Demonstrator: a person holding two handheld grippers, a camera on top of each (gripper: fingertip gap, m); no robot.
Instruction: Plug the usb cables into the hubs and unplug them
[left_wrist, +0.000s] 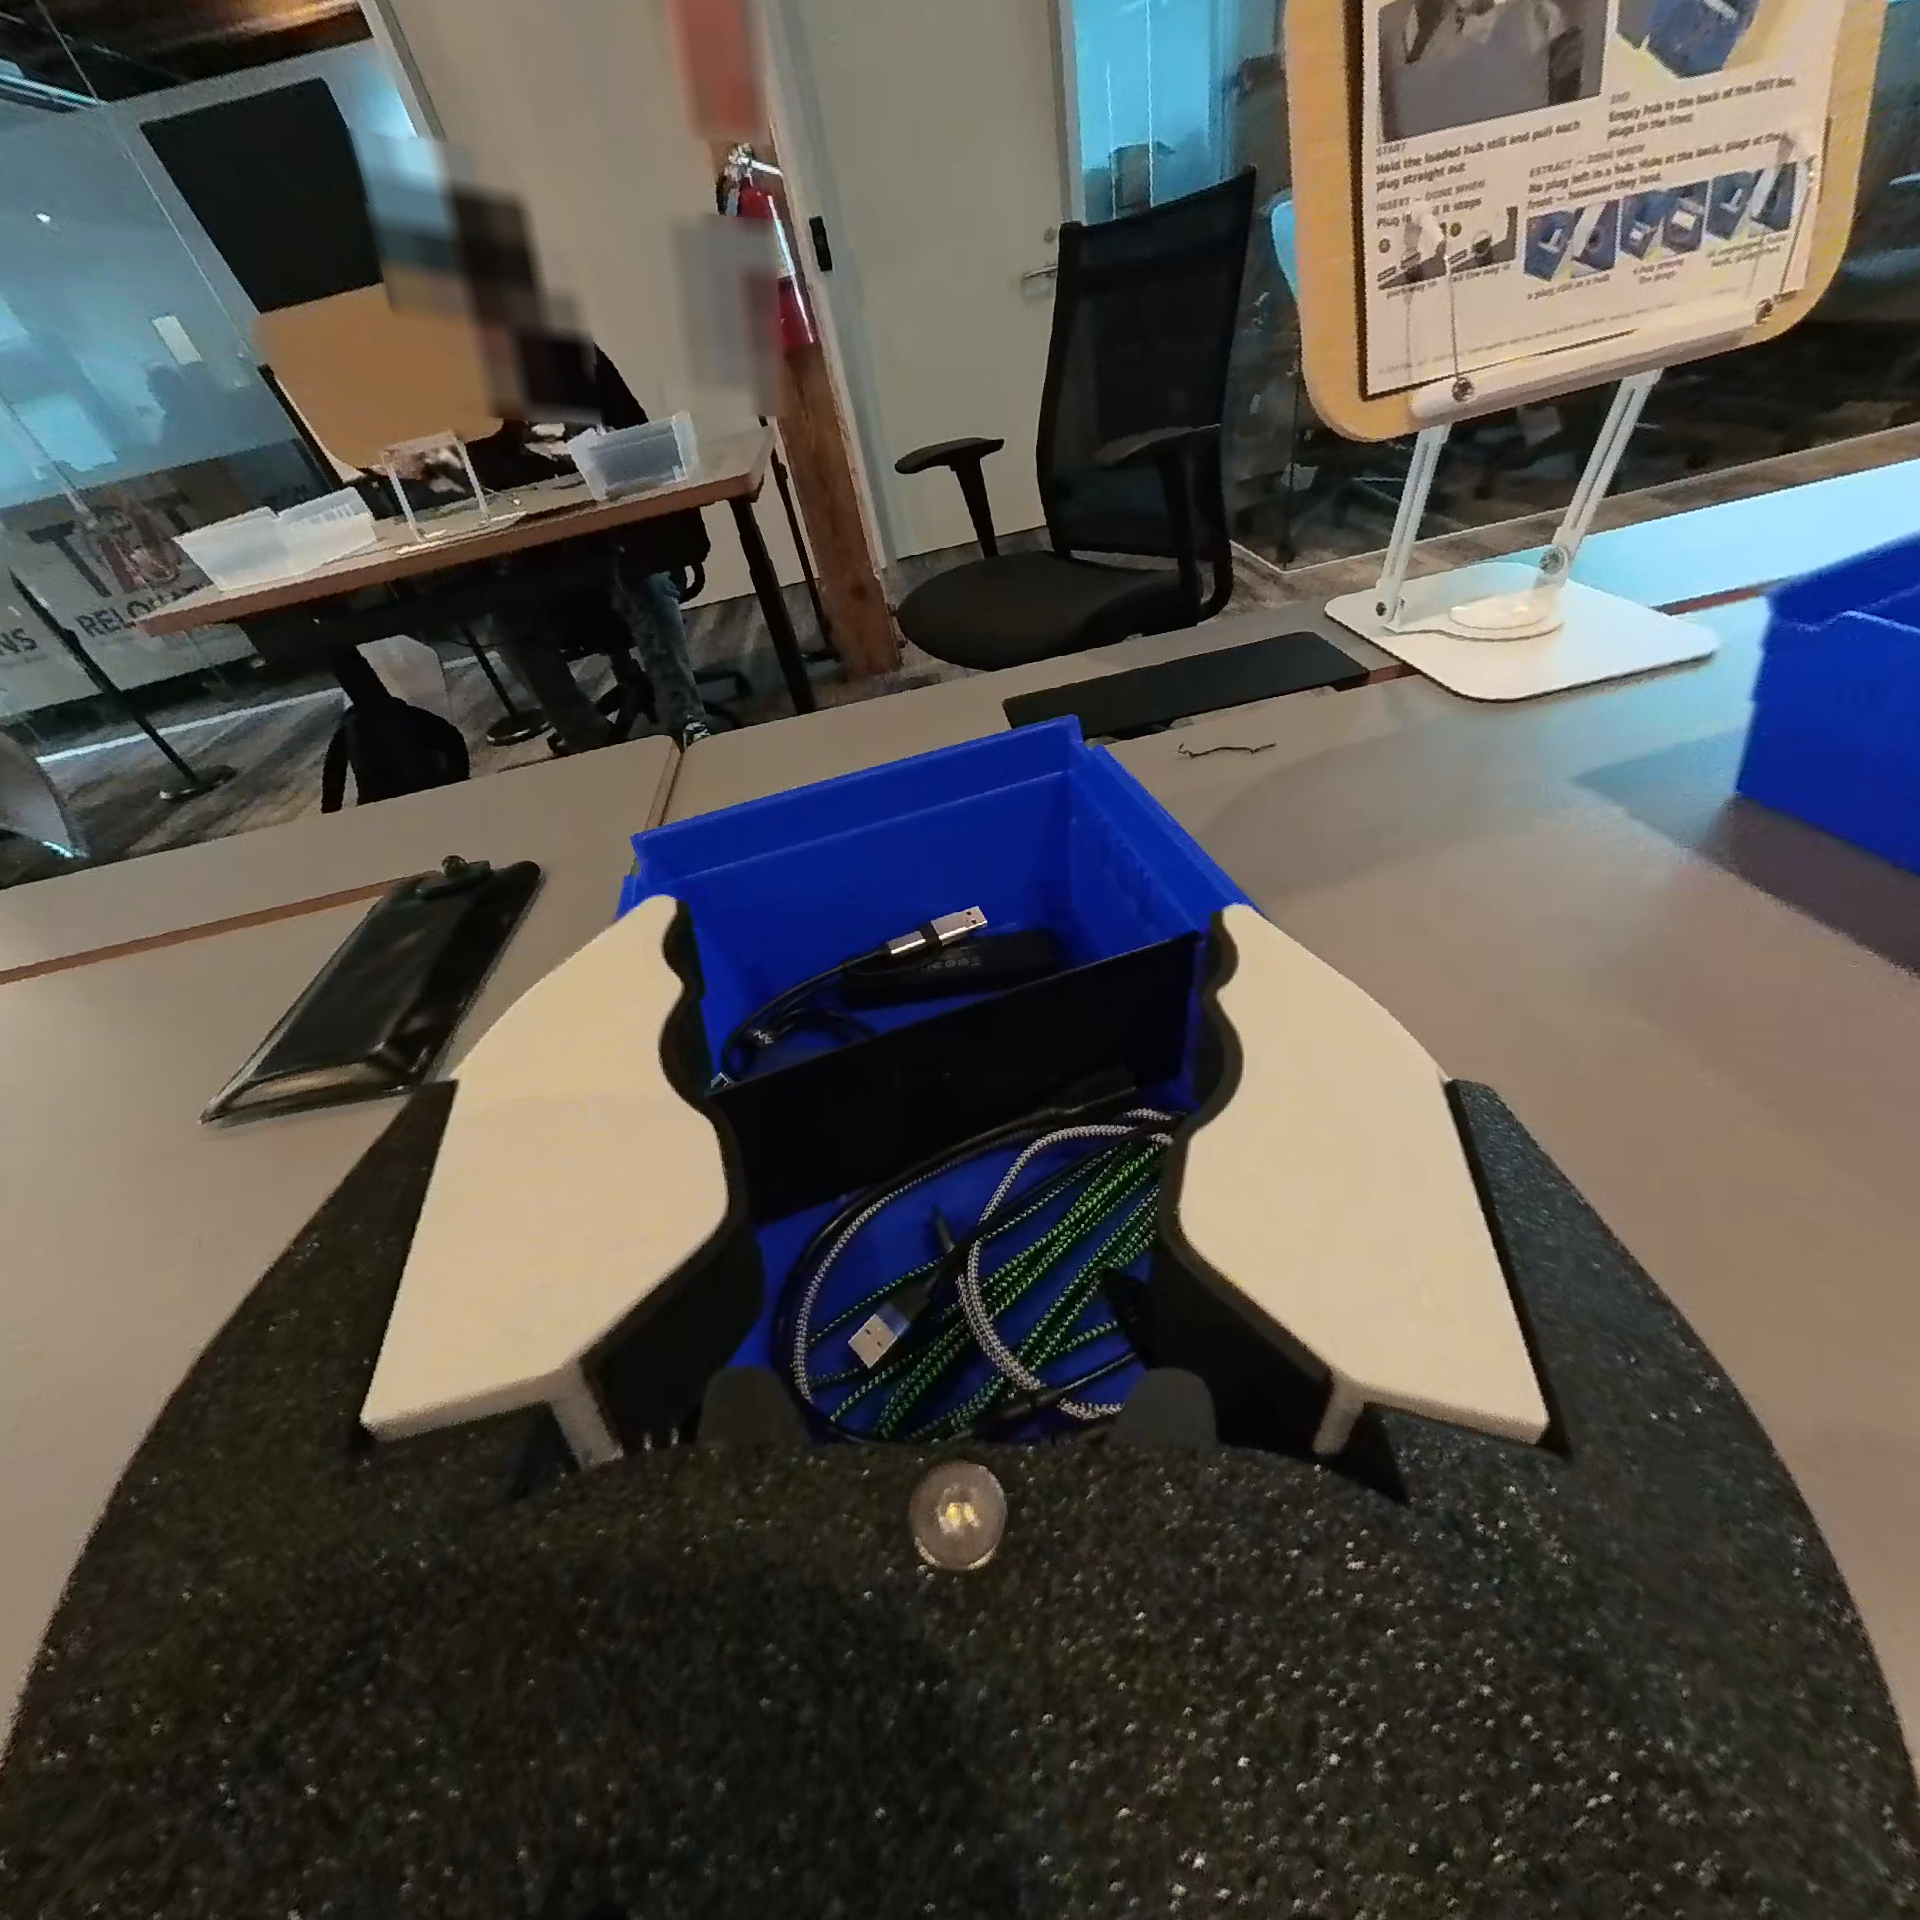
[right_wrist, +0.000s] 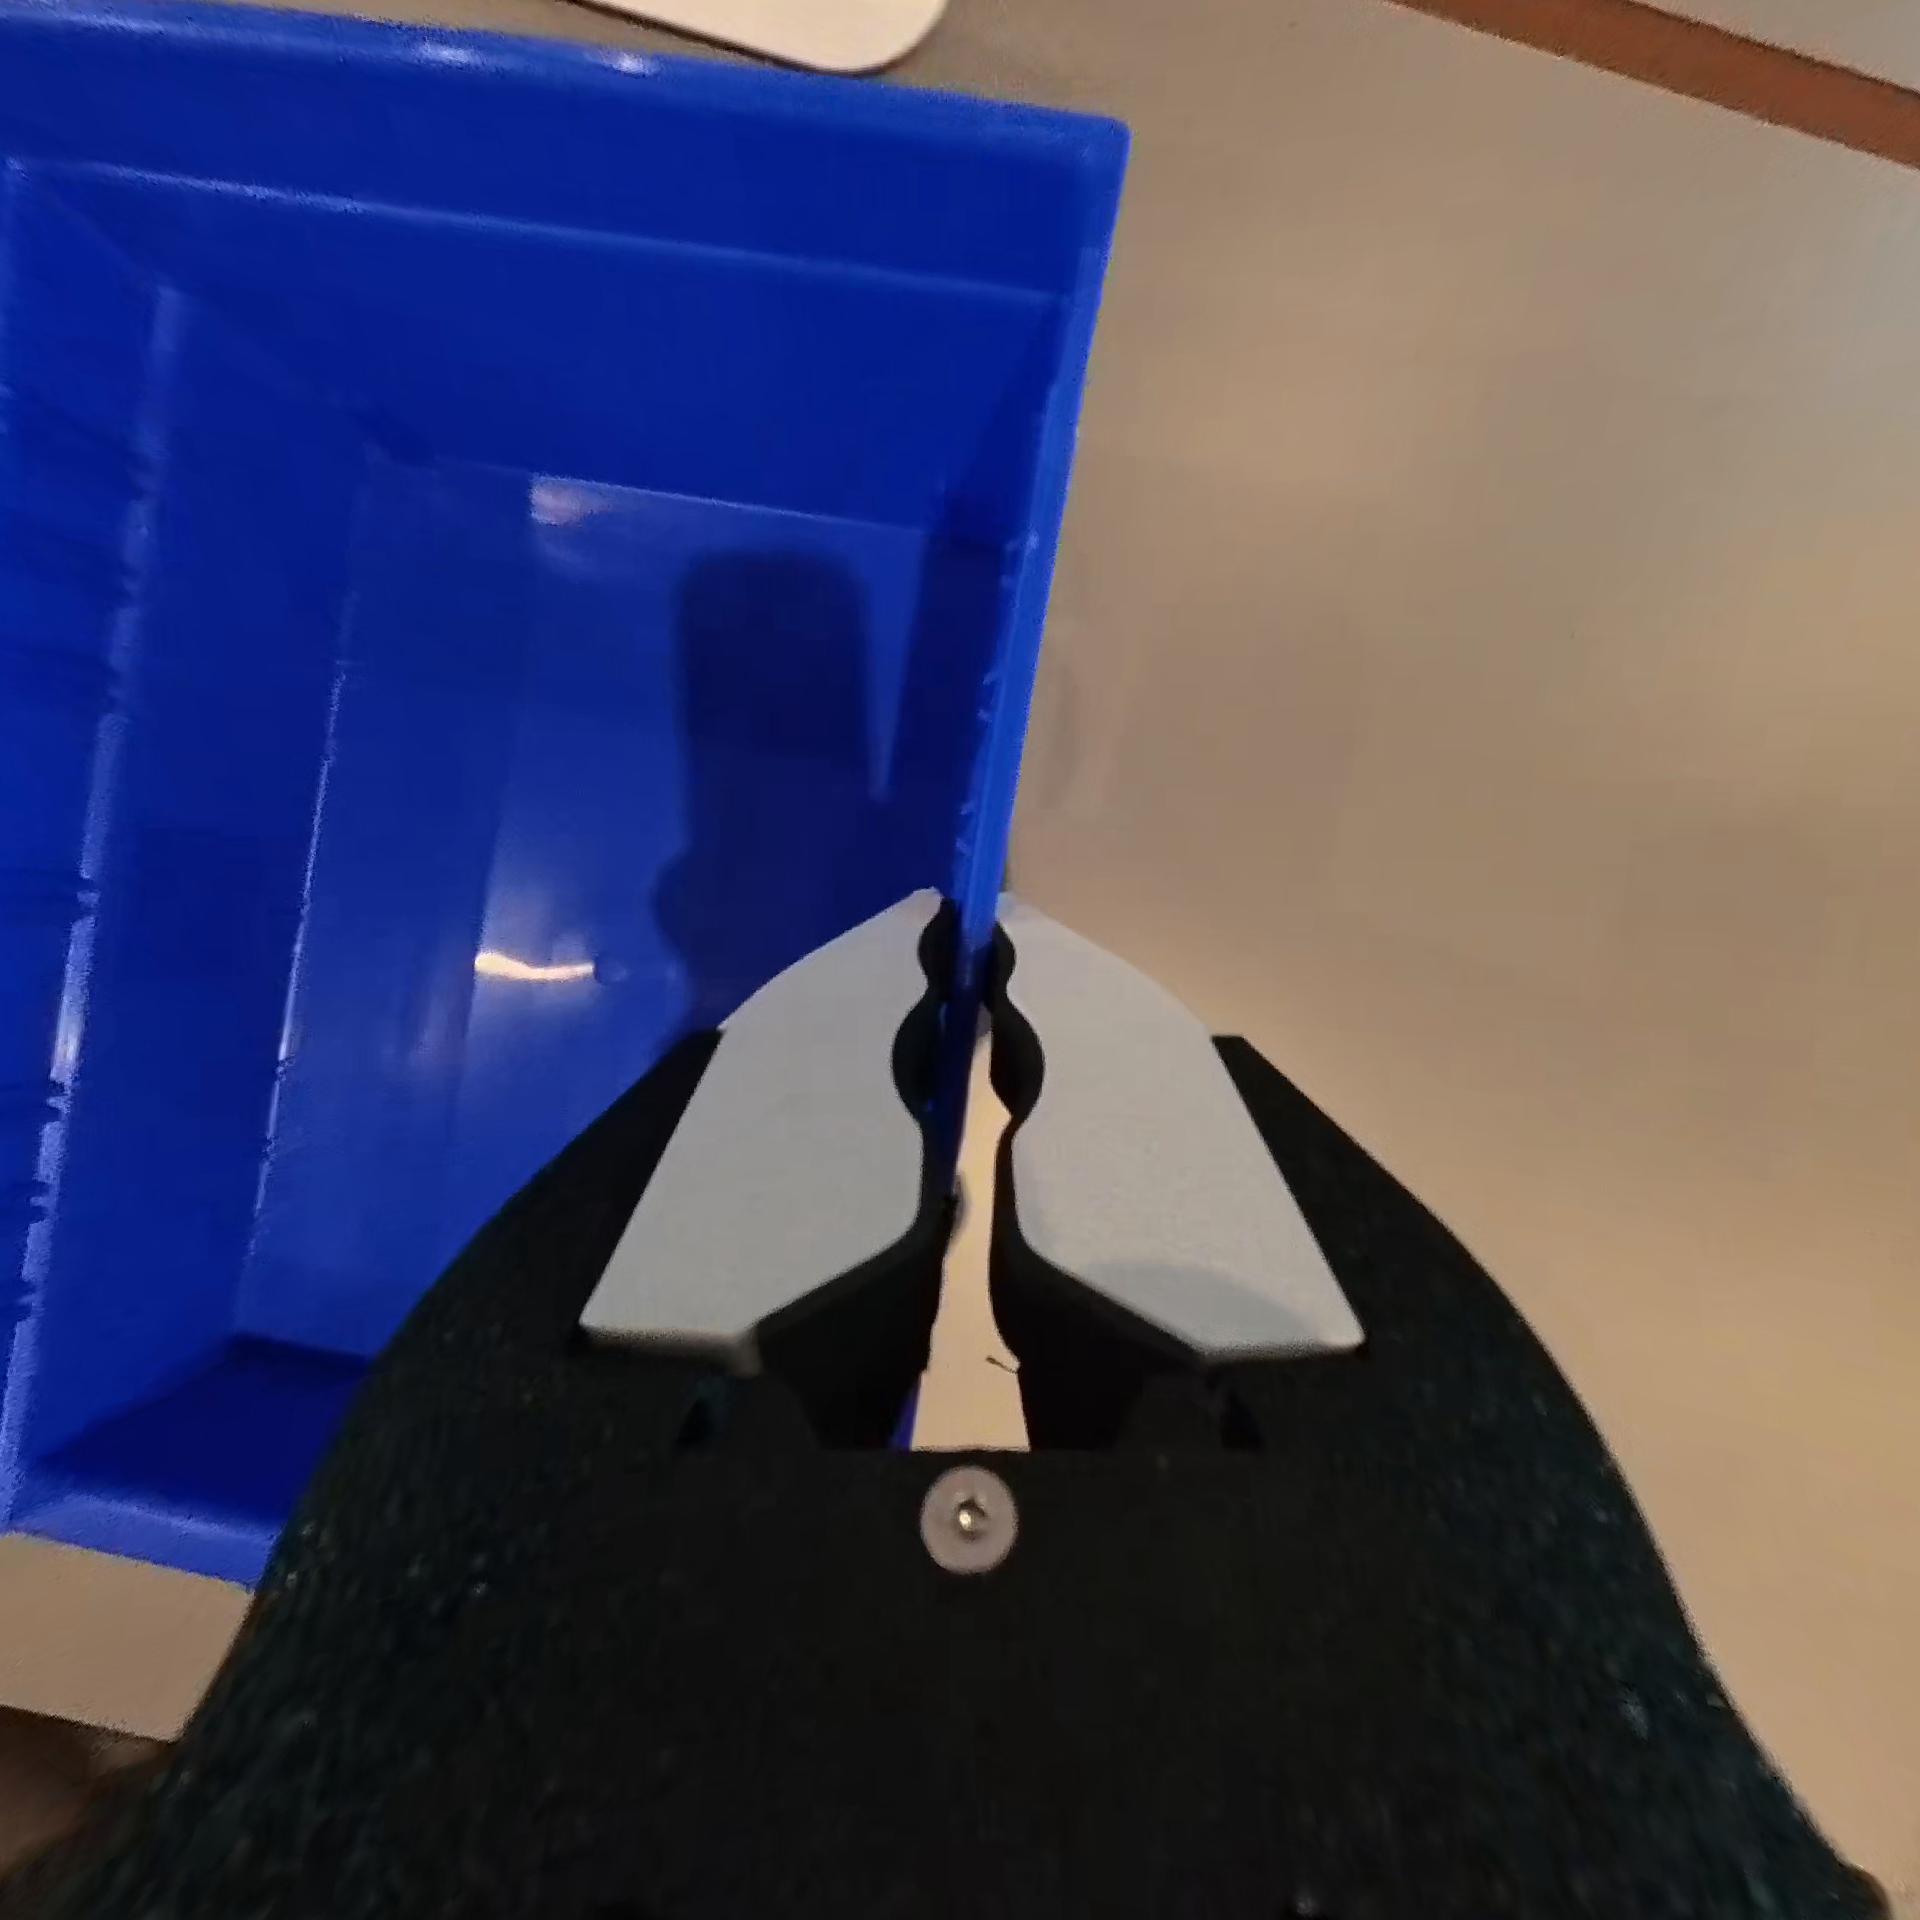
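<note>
Right gripper: clamped on empty bin wall; likely tips if lifted. Left gripper: apart above cables.

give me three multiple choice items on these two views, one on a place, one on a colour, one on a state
1. Where does the black hub lie?
A. in the far compartment of the blue bin, behind the black divider
B. on the table beside the phone
C. in the near compartment under the cables

2. What colours is the braided cable in the near compartment?
A. red and white
B. green and black
C. plain yellow

3. How does the right claw stand?
A. wide open above the table
B. shut on a usb plug
C. shut on the side wall of the empty blue bin

Answers: 1 A, the hub sits beyond the divider. 2 B, green and black weave shows. 3 C, the thin blue wall runs between its fingers.
</note>
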